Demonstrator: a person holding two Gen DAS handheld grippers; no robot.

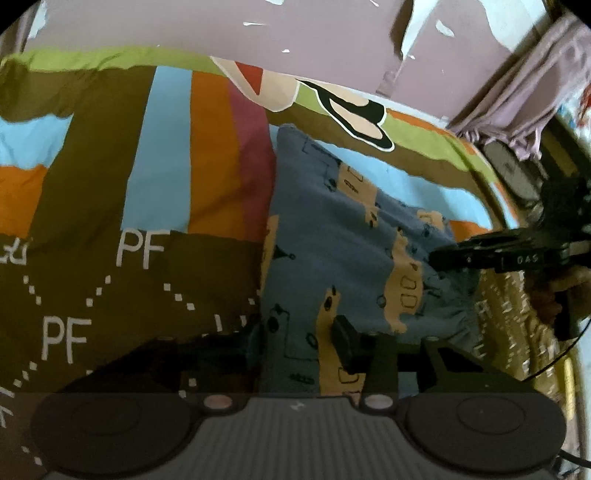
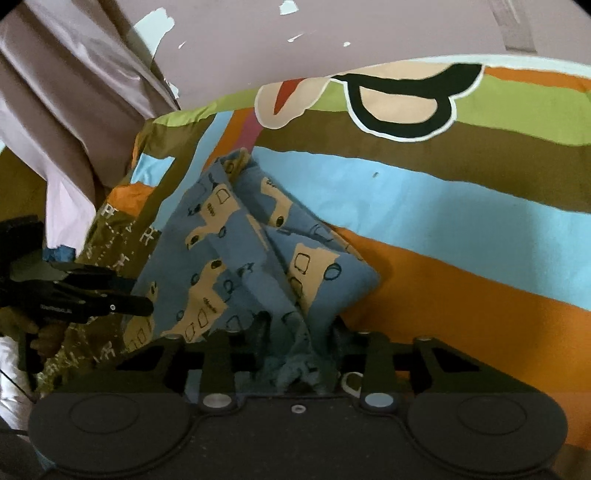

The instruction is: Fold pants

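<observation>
Pants, blue with tan cars printed on them, lay bunched on the striped bedspread, right of centre in my left view and centre-left in my right view. My right claw was clamped on a gathered wad of the cloth at the bottom middle of its frame. My left claw straddled the near edge of the pants with cloth between its fingers, but I could not tell whether the pads pinched it.

I judged this the grasping step before a fold: both near corners taken. Next I would need to lift evenly and carry the edge toward the far end without letting it sag.

A mauve wall with chipped paint stood behind the bed, and a curtain hung at upper left in the right view.
</observation>
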